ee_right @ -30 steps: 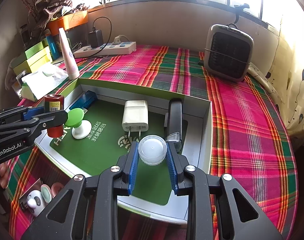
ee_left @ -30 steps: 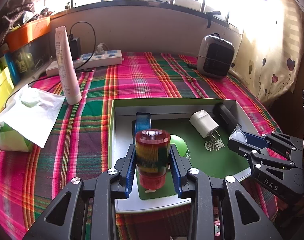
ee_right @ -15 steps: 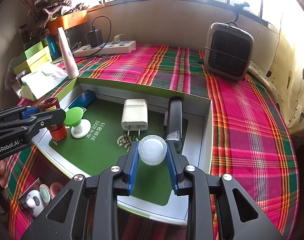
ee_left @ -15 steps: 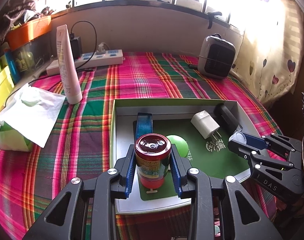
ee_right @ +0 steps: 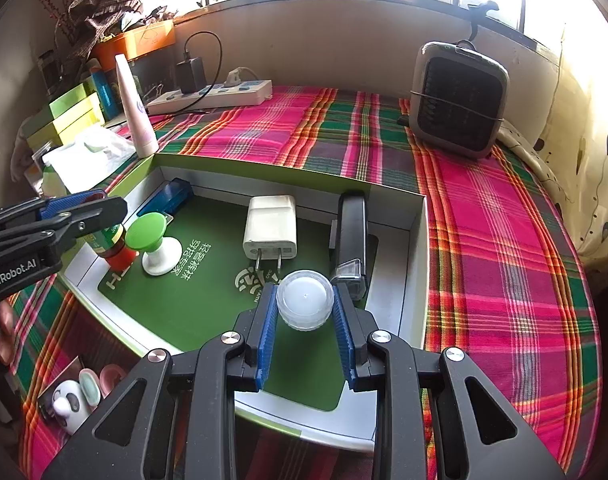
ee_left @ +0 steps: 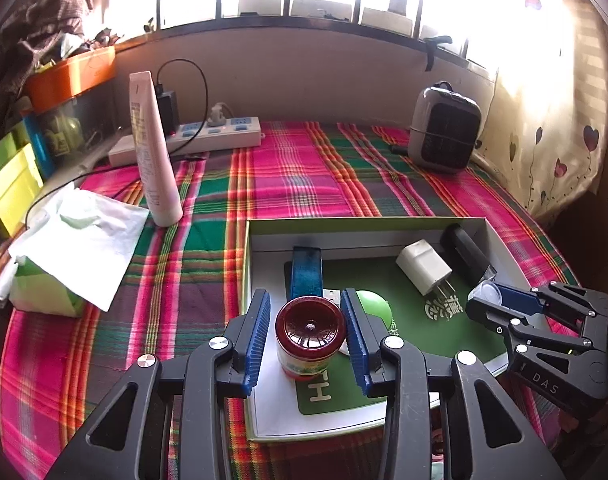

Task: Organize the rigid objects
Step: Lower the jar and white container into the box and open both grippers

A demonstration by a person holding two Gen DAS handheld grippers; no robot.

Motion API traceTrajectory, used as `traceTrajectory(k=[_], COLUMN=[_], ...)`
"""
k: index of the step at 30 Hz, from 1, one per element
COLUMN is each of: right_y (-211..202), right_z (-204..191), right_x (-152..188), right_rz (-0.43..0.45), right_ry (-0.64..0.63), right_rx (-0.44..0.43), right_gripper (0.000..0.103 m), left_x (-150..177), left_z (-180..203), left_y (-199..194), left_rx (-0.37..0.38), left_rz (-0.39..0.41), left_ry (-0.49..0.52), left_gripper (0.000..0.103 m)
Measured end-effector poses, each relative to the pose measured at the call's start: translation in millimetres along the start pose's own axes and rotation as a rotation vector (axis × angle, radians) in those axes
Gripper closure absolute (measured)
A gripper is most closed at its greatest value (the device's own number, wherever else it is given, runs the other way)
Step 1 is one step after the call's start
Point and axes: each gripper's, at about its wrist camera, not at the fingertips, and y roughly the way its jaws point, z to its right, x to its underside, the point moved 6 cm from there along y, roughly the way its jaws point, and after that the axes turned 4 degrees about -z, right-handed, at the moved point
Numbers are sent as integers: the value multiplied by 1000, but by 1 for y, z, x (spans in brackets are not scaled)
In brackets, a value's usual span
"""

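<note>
- Surface: a table under a plaid cloth [ee_left: 304, 176] in pink, green and red, below a barred window.
- One shallow rectangular box [ee_right: 418, 240] with white walls and a green printed liner lies near the front.
- Box contents, one of each: a blue flat bar [ee_left: 306, 268] at far left; a green-capped white knob [ee_right: 154, 242]; a white two-pin charger [ee_right: 270, 226] at centre; a black stapler [ee_right: 352, 240] at right.
- One jar [ee_left: 308, 336], cylindrical, glossy dark-red lid, green label, stands upright in the near-left corner of the box.
- Left gripper [ee_left: 307, 338]: jaws have just been opening; the ribbed blue pads flank the jar with a gap on each side.
- Right gripper [ee_right: 304, 312]: ribbed blue pads pinch one round translucent white cap [ee_right: 305, 299] above the liner, just near of the stapler.
- Outside the box, one of each: an upright white tube [ee_left: 154, 148], a white power strip [ee_left: 208, 138], a grey heater [ee_left: 444, 134], a tissue pack [ee_left: 64, 256].
</note>
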Motion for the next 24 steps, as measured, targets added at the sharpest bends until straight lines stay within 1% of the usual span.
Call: traceTrajectory(k=[1,6,12,20,21,23,24], right_y=[1,1,3,0,-1,-3,-3], right_z=[0,0,0,-4,-4,-5,-6], right_x=[0,0,0,0,0,0,-1], right_rz=[-1,-4,-9,9,17,23,26], right_ry=[2,2,-1,-7,-10,-12,-14], right_rx=[-2,-2,4,-7,-5,-2,-2], right_gripper=[74,74,74,74,73,67,66], left_x=[0,2,2,5,7,9,10], left_z=[0,0,0,-2,-3,-2,-2], left_y=[0,3,-4,-31,-34,-38,-41], left_rx=[12,7,14,26,25,32,33], left_rz=[0,-15,-3,49,49,50,52], left_ry=[-2,-1,-8,-18,-22,-21,-22], left_gripper=[68,67,67,67,67,67,67])
